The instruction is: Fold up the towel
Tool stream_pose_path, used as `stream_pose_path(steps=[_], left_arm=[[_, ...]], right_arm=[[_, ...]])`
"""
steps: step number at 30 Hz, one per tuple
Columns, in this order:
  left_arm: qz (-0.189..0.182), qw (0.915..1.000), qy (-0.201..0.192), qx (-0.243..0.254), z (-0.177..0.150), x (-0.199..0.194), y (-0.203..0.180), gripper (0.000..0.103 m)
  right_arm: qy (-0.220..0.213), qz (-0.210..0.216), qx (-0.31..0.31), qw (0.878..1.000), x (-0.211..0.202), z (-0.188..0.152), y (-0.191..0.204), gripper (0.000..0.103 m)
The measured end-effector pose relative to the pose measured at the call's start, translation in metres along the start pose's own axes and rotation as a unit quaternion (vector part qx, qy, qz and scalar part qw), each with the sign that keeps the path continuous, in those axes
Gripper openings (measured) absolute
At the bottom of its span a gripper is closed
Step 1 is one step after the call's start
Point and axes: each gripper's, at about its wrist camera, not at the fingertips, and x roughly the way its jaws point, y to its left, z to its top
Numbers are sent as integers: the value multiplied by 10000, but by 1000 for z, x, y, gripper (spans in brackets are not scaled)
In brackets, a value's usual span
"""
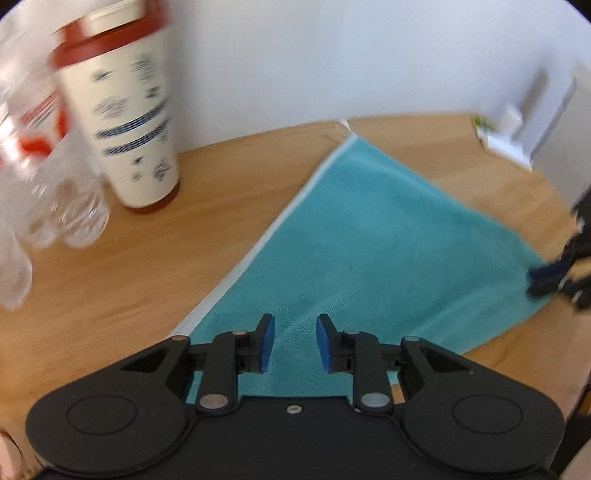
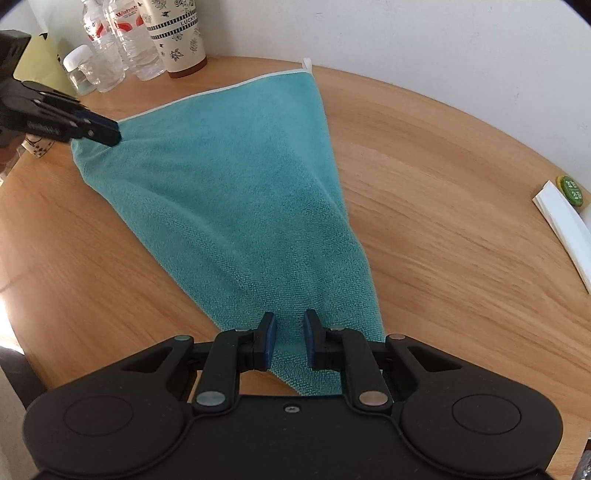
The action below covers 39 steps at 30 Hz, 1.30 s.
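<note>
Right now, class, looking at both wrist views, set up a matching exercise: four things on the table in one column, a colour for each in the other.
Things:
1. towel
2. tall cup
3. round sticker
4. table

Colours:
A. green
B. wood brown
C. teal with a white edge
D. cream with a red rim

Pairs: 1-C, 2-D, 3-A, 4-B

"LUCKY" on patterned cup (image 2: 181, 35); bottle label (image 2: 127, 20) red, illegible.
</note>
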Motion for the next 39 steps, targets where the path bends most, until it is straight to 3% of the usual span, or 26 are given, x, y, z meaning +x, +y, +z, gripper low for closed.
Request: stream_pose_path(steps=[4,9,14,17,20,22,25,29,37,39], left_arm=[[550,9969,-104,545,-5,15,-12,24],[803,9964,-192,209,-1,18,4,25],[623,9977,-217,-128,3,5,16,25],[408,9979,-405,-296,7,-5,13,25],[265,9983,-492,-158,10,-3,0,25],[274,9988,-407,-63,11,7,-7,20],[325,9991,-257,-29,11,23,-13,18],[344,9991,-222,-124,11,30,-10,18],[306,9984,-134,-464,14,31,-3,19],[425,9970,-19,-639,17,28,-3,26]], right_arm=[[3,-6,-6,10000,-1,-1,0,17],[61,23,-19,10000,0,1,0,17],[97,133,115,9998,-3,5,-2,18],[-342,423,318,9980,-21,19,-7,22],[-712,259,570,9955,-23,44,-11,23],[-922,0,546,9942,-10,61,-5,23],[-854,209,687,9938,27,82,-5,15],[-685,-132,583,9959,44,85,-3,15],[-614,-187,636,9959,46,88,-3,16],[-708,-268,640,9951,36,87,-1,23]])
